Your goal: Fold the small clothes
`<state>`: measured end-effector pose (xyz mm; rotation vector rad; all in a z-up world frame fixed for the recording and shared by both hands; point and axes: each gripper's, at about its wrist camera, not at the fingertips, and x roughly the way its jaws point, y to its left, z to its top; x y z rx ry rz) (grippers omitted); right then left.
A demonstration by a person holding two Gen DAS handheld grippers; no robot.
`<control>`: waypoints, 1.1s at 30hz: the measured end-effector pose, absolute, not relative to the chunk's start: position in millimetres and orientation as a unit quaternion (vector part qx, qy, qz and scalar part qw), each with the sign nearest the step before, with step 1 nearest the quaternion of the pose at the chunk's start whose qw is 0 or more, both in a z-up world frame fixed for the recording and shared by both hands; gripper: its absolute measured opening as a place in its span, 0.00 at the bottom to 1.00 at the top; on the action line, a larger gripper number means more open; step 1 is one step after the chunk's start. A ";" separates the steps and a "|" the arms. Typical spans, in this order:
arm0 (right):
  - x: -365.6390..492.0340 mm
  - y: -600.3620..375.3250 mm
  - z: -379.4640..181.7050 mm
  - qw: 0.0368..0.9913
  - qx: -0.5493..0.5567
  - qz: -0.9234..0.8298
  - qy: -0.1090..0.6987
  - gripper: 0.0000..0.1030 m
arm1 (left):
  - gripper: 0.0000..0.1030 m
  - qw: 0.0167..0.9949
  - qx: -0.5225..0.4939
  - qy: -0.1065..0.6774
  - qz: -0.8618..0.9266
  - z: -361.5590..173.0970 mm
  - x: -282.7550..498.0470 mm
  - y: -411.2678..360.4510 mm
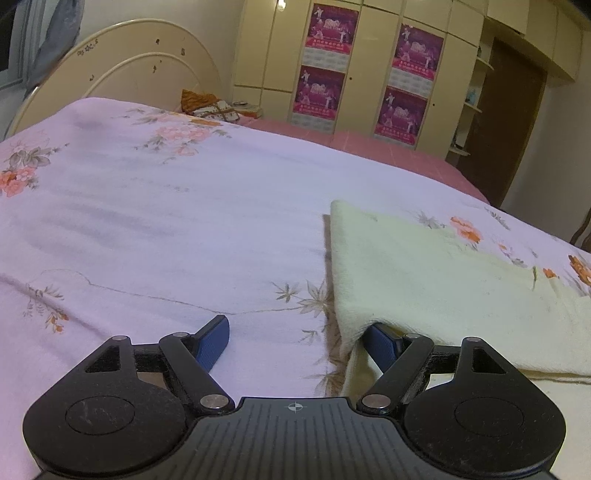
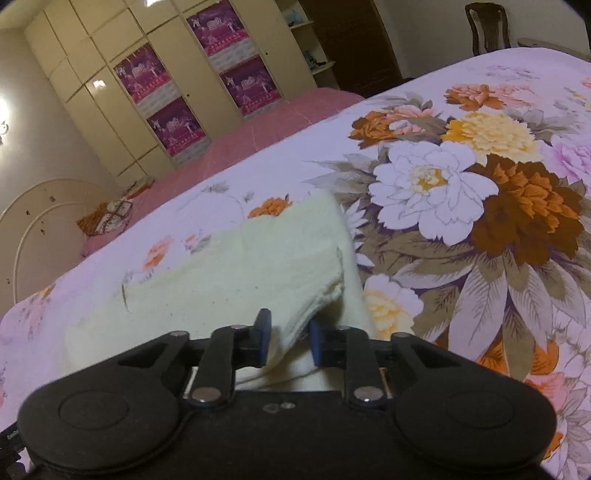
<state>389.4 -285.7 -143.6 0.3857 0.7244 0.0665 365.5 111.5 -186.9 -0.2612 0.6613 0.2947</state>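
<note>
A pale cream cloth (image 1: 443, 288) lies folded on the floral bedsheet (image 1: 166, 221). My left gripper (image 1: 295, 336) is wide open at the cloth's near left corner; its right finger (image 1: 380, 343) is tucked under the cloth's edge, its left finger (image 1: 212, 343) rests on the sheet. In the right wrist view the same cloth (image 2: 229, 269) lies ahead, and a fold of it runs between the fingers of my right gripper (image 2: 288, 336), which stand partly apart with the fold between the blue pads.
The bed's white headboard (image 1: 122, 70) is at the far left. A cream wardrobe with purple posters (image 1: 369, 74) stands beyond a pink tiled floor (image 2: 258, 133). A small patterned bundle (image 1: 210, 107) lies past the bed. A dark chair (image 2: 487, 26) stands at the far right.
</note>
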 end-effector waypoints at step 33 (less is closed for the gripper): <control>436.9 -244.2 -158.4 0.936 -0.022 0.054 0.347 0.20 | 0.71 0.922 -0.166 0.340 0.082 -182.3 476.9 109.7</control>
